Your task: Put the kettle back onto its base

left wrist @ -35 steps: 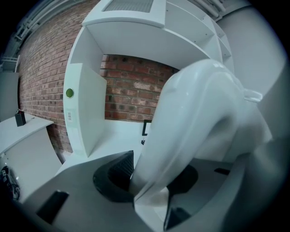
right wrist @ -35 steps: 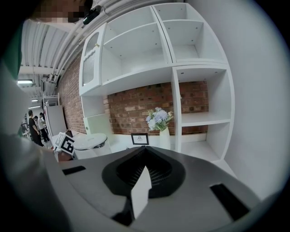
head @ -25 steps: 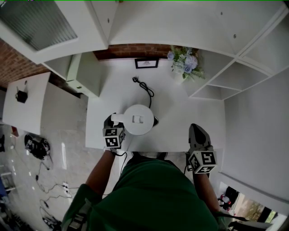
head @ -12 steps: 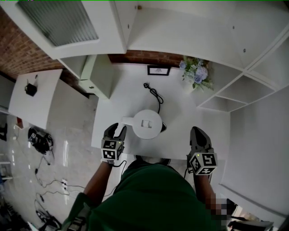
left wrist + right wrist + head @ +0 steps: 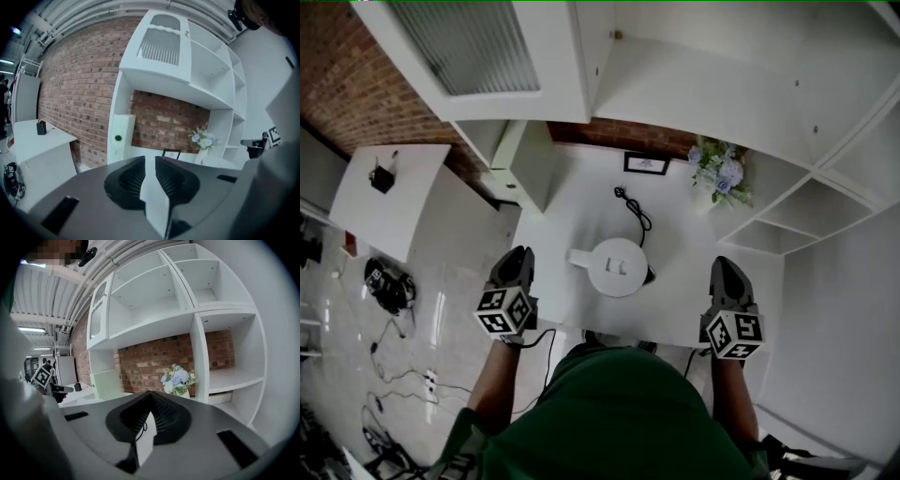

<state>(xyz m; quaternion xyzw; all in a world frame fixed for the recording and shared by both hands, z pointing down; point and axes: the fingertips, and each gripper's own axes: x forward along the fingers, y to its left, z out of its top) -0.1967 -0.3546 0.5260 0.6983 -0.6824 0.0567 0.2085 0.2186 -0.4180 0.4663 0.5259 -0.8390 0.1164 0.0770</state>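
left gripper (image 5: 517, 257) — drawn back off kettle (image 5: 617, 268), jaws just narrowed to slit, empty | right gripper (image 5: 727, 269) — closed, empty

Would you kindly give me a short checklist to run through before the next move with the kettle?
1. Kettle upright on the table: ok.
2. Kettle seated on its base: cannot tell; the head view looks down on the lid, and the base is hidden beneath.
3. Left tool clear of the kettle: ok; it is off to the handle side, and its jaws have just been closing to a narrow gap with nothing between them.
4. Right tool empty: ok; jaws together, apart from the kettle.
5. Cord clear of both tools: ok; it lies loose behind the kettle.
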